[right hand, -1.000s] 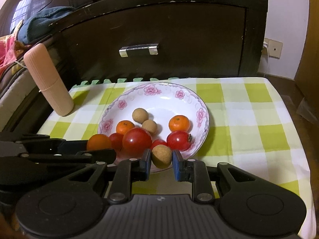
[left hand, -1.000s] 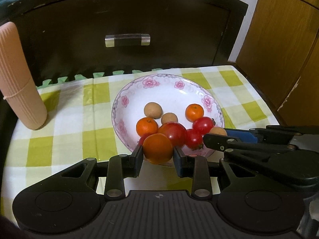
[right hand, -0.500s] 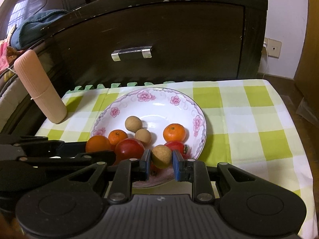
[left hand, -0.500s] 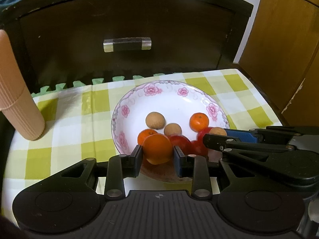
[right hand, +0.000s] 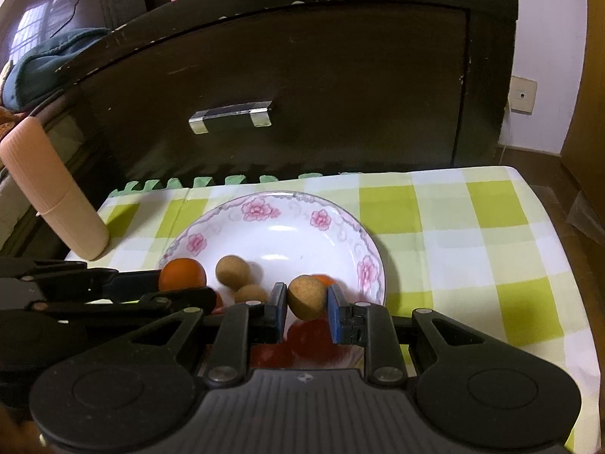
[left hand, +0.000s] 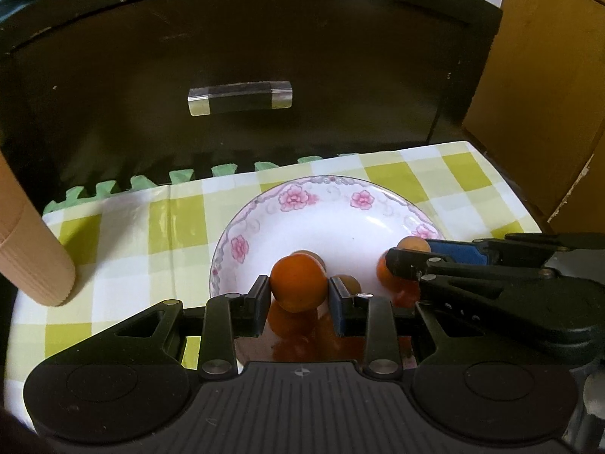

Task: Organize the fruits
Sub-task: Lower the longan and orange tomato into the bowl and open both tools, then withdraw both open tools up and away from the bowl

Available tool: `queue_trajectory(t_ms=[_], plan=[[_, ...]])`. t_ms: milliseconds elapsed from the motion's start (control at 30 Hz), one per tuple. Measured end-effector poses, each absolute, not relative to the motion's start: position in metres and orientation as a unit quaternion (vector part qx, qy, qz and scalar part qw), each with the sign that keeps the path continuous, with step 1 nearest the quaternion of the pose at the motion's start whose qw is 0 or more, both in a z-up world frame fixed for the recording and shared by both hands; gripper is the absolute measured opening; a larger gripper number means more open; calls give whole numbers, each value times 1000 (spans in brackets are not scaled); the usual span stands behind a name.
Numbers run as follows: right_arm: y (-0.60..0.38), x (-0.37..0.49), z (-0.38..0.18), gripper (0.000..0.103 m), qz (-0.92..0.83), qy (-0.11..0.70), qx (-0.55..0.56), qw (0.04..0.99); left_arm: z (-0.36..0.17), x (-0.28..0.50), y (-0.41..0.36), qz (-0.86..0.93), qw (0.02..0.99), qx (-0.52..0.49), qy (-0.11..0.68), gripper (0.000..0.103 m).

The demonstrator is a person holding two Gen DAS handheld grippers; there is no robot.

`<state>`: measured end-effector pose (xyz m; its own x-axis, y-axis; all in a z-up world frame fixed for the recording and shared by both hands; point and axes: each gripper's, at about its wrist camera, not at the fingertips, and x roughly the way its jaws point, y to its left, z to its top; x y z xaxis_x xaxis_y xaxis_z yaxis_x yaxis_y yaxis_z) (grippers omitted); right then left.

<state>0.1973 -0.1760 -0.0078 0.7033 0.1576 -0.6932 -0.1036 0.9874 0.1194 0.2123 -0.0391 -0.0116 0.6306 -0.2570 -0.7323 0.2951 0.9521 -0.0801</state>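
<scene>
We see a table (right hand: 446, 227) under a green-and-white checked cloth (left hand: 124, 234). A ribbed, peach-coloured cylinder (right hand: 53, 189) leans at its left edge. Behind stands a dark wooden drawer front (left hand: 264, 56) with a shiny bar handle (left hand: 240, 97). A wall socket (right hand: 522, 95) sits on the white wall, brown wooden panels (left hand: 540, 87) stand on the right, and blue fabric (right hand: 49, 60) lies at upper left.
</scene>
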Motion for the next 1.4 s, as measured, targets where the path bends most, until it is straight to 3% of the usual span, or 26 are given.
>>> queue_trajectory(t_ms=[467, 1133, 1400], plan=[[-168, 239, -17, 22, 75, 383, 14, 921, -23, 233, -32, -147, 899, 20, 413, 40], [-159, 247, -21, 23, 78, 387, 12, 919, -21, 226, -42, -149, 899, 41, 409, 64], [-159, 239, -10, 23, 75, 378, 13, 923, -13, 219, -37, -141, 902, 36, 407, 68]])
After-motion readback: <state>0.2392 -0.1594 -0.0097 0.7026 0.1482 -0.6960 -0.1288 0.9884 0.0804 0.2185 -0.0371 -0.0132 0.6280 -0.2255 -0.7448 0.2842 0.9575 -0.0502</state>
